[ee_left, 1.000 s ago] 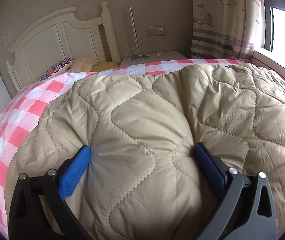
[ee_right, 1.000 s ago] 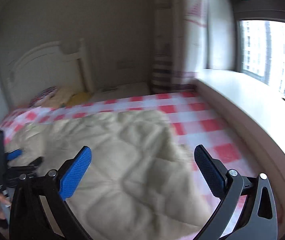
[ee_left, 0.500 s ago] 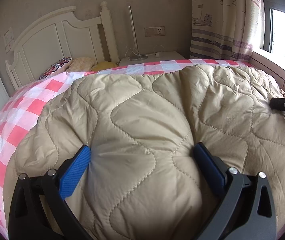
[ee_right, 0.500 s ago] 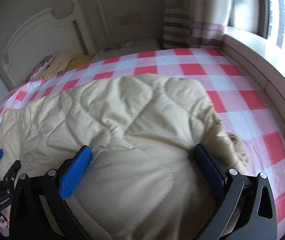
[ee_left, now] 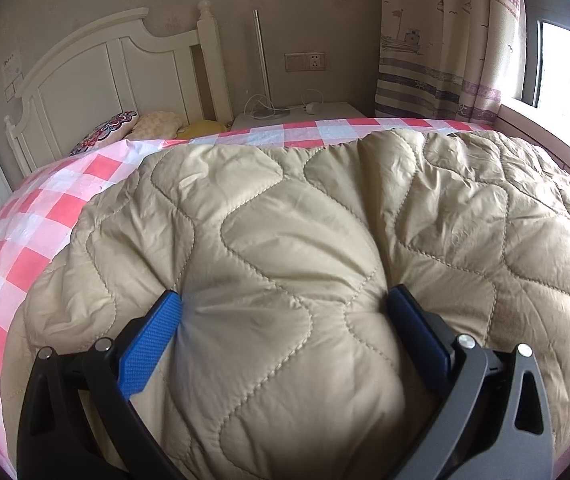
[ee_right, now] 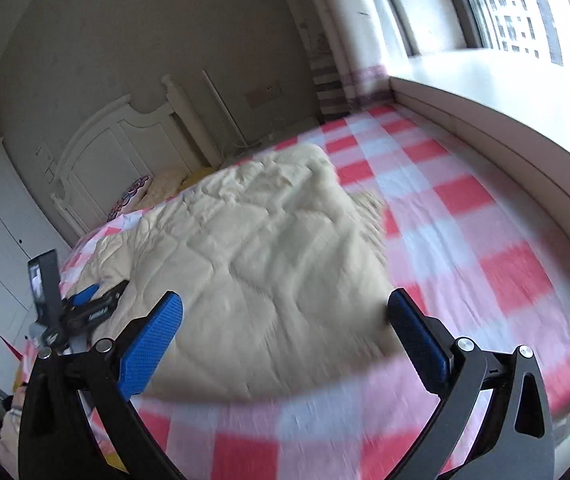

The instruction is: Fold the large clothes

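Left wrist view, change: hardly anything is being shifted since half a second ago; only the dark tool tip seen then at the right edge is gone.
Left gripper [ee_left: 285, 312]: it is being held wide open, blue pads [ee_left: 151, 346] pressed into a bulge of the quilted coat [ee_left: 293, 240], which is bunched between them but not clamped.
Coat: it is lying spread on the checked bedsheet [ee_left: 29, 236].
Right wrist view, change: the right gripper [ee_right: 285, 320] is being lifted back off the coat [ee_right: 269, 248], so that side is being let go.
Right gripper: it is being held wide open, empty, above the sheet [ee_right: 465, 240].
Task meaning: a fold is probably just being finished.
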A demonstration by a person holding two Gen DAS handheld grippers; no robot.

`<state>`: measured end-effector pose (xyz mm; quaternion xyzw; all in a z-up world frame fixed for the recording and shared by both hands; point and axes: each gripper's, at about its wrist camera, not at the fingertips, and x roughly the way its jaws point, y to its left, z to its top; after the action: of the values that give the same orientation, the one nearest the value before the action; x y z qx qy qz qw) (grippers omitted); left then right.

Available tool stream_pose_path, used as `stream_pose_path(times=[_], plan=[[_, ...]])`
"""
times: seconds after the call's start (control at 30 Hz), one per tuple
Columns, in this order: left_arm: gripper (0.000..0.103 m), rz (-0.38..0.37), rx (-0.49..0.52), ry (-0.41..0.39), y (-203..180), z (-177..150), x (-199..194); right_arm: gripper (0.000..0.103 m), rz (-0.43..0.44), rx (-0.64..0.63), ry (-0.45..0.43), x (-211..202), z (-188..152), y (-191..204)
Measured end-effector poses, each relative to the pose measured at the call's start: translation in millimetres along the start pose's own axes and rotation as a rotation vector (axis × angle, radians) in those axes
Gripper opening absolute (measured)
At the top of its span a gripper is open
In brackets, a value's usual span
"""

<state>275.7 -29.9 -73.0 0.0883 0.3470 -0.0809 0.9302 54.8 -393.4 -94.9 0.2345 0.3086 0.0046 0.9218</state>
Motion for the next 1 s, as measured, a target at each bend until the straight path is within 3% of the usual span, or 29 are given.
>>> stream_pose_path(times=[0.2,0.47,0.53,0.7,0.73,0.77,0.87,1.0], plan=[[0.101,0.001,0.0,0.0,0,0,0,0.098,0.142,0.182,0.128,-2,-39,-30],[0.101,-0.001,-0.001,0.0,-1,0,0,0.099,0.215,0.186,0.197,56,-30,7],[0.101,-0.004,-0.003,0.001,0,0,0,0.099,0.18,0.17,0.181,75,-22,18],[0.101,-0.013,-0.009,0.003,4,-1,1,0.099,0.053,0.258,0.03,101,-2,20],[0.101,-0.013,-0.01,0.004,4,-1,2,0.098,0.061,0.264,0.009,103,-1,20],[0.101,-0.012,-0.012,0.004,4,-1,2,0.078,0.096,0.265,-0.015,104,-1,20],[0.101,-0.01,-0.013,0.0,4,-2,0,0.044,0.166,0.284,-0.048,96,-8,10],[0.101,-0.023,-0.005,0.061,-1,9,-11,0.039,0.203,0.23,-0.083,62,-24,12]])
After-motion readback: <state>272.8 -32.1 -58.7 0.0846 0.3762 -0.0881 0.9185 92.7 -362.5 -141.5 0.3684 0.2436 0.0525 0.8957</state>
